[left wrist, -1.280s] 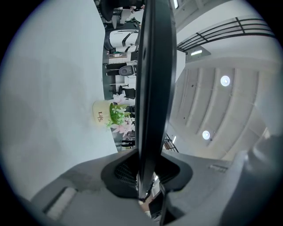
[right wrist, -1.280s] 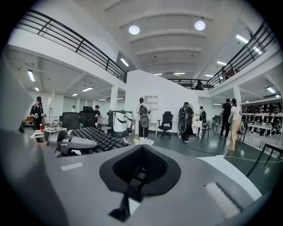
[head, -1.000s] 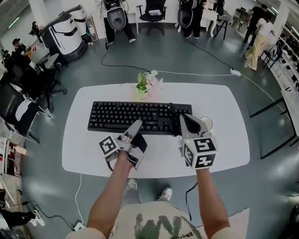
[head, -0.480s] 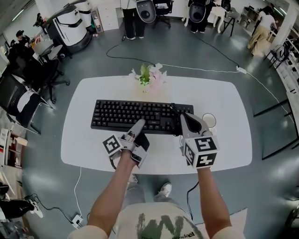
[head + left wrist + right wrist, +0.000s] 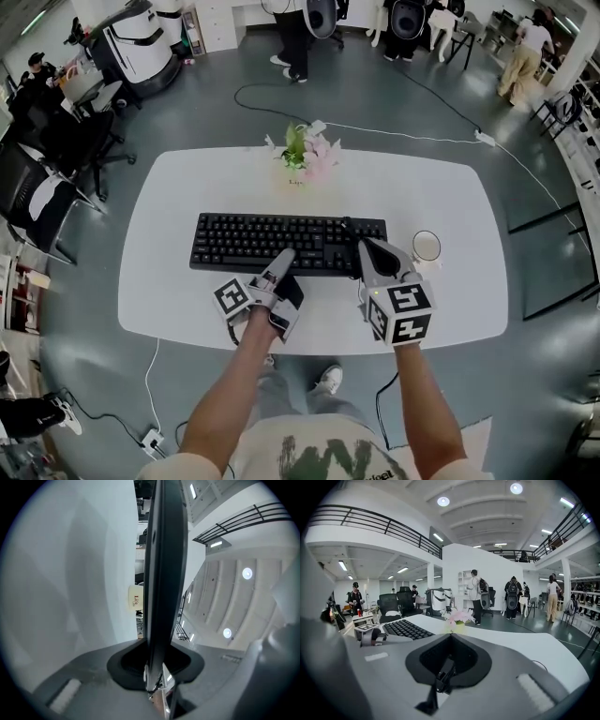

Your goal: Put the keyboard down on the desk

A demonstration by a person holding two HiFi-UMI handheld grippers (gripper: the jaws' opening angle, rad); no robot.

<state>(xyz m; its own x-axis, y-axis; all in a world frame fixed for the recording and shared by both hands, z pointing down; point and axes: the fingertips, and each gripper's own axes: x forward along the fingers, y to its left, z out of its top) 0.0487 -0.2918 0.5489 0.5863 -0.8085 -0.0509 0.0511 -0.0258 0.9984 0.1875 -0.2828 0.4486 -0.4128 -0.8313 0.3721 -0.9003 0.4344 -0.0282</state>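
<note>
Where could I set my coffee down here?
Bare desk left of the keyboard, right of the cup, and either side of the flowers. Crowded: the near middle, with the left hand-held gripper and right hand-held gripper.

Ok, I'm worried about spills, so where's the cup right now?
In the head view the cup stands on the right half of the white desk, just past the right end of the keyboard and apart from it.

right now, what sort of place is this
Probably a large open-plan office or lab hall. A white desk with a black keyboard stands on a wide grey floor, office chairs sit off to one side, and a railed mezzanine runs overhead.
</note>
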